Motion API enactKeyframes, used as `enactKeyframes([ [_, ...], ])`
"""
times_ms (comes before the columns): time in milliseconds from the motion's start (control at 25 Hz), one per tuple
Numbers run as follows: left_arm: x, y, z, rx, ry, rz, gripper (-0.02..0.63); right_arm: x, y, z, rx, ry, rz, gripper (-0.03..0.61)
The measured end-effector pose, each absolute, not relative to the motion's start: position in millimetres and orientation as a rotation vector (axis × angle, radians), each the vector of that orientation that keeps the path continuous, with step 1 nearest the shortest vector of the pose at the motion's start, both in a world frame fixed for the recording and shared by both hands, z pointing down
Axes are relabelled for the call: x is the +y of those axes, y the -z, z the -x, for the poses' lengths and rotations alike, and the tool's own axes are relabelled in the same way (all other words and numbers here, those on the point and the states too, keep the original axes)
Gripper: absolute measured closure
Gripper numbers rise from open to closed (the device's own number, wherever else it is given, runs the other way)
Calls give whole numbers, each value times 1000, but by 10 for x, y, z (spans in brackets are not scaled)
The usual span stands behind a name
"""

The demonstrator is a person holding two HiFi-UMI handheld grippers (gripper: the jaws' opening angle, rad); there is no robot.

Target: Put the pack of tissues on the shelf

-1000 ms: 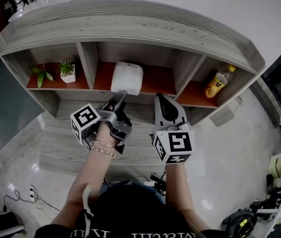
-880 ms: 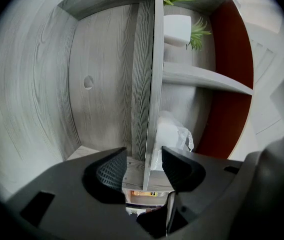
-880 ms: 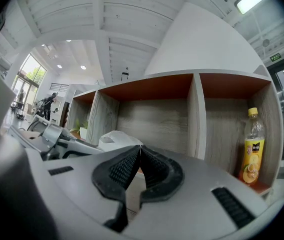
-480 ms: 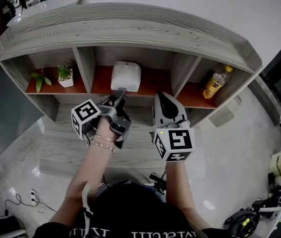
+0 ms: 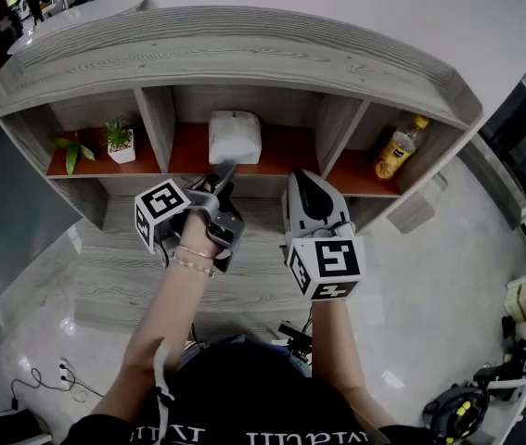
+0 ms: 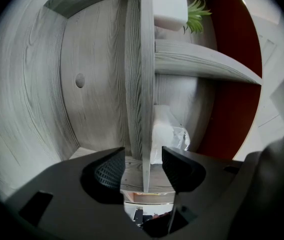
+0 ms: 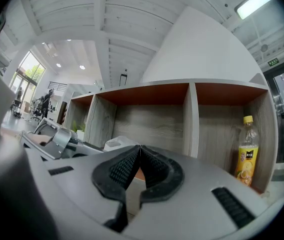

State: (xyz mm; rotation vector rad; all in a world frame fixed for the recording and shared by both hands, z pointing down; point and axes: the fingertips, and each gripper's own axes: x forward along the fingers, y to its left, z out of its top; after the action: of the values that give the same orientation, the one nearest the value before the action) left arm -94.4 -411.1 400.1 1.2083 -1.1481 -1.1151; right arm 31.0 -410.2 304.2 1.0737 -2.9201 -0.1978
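Note:
The white pack of tissues (image 5: 235, 137) lies on the red floor of the shelf's (image 5: 244, 58) middle compartment. In the left gripper view the pack (image 6: 165, 134) shows just past a grey divider (image 6: 140, 84). My left gripper (image 5: 223, 173) is rolled onto its side just in front of the pack, a little apart from it. It is open, and nothing lies between its jaws (image 6: 142, 170). My right gripper (image 5: 302, 184) hovers beside it at the shelf's front. It is shut and empty (image 7: 138, 165). The pack (image 7: 117, 143) peeks out behind its jaws.
A small potted plant (image 5: 121, 141) stands in the left compartment, with a loose leafy sprig (image 5: 72, 146) beside it. A yellow drink bottle (image 5: 396, 151) stands in the right compartment (image 7: 245, 151). Grey dividers separate the compartments. Cables and gear lie on the glossy floor below.
The tissue pack now sits a little deeper in its compartment, clear of the left gripper's tips. Both grippers have hardly moved.

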Motion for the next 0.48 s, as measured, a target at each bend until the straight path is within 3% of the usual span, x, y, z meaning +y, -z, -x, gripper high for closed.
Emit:
enactKeyframes([
  [480,-3841,-3890,1008,-1147,1100,-1274,393,-3839,-2995,-270,-2921,184,-1092,563],
])
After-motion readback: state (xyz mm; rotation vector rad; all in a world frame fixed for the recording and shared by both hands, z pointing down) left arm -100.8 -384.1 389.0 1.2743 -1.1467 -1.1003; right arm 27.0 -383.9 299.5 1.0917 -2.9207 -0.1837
